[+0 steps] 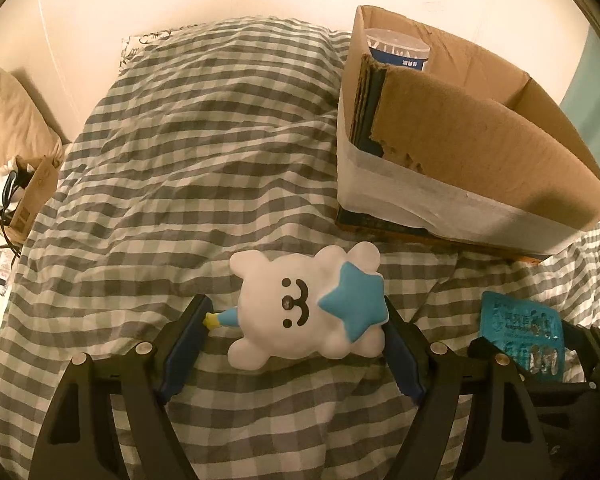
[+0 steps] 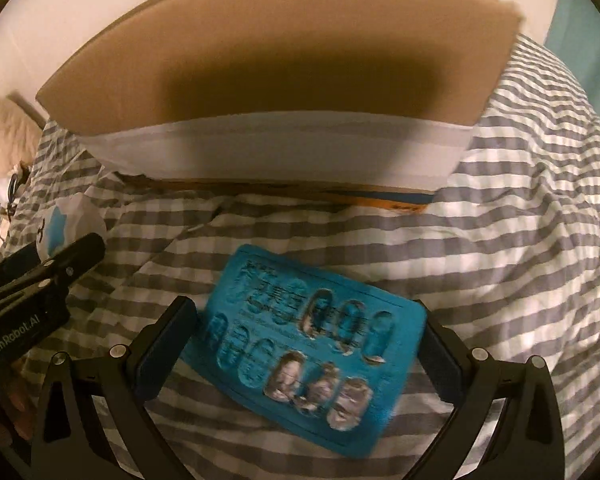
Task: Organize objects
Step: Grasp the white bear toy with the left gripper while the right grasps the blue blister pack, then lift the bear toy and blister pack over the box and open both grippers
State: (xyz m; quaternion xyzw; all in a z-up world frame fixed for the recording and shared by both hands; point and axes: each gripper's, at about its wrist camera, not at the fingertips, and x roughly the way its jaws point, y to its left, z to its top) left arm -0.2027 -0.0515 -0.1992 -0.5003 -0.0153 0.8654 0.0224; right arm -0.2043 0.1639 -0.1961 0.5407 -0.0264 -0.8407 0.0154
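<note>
On the checked bedcover, the white bear toy with a blue star lies between the wide-spread fingers of the left gripper, its star side touching or just beside the right-hand finger while the other finger stands apart from its small yellow-tipped arm. The blue blister pack lies flat between the right gripper fingers, also spread wide, one at each end of it. The cardboard box stands on the bed just beyond both things.
</note>
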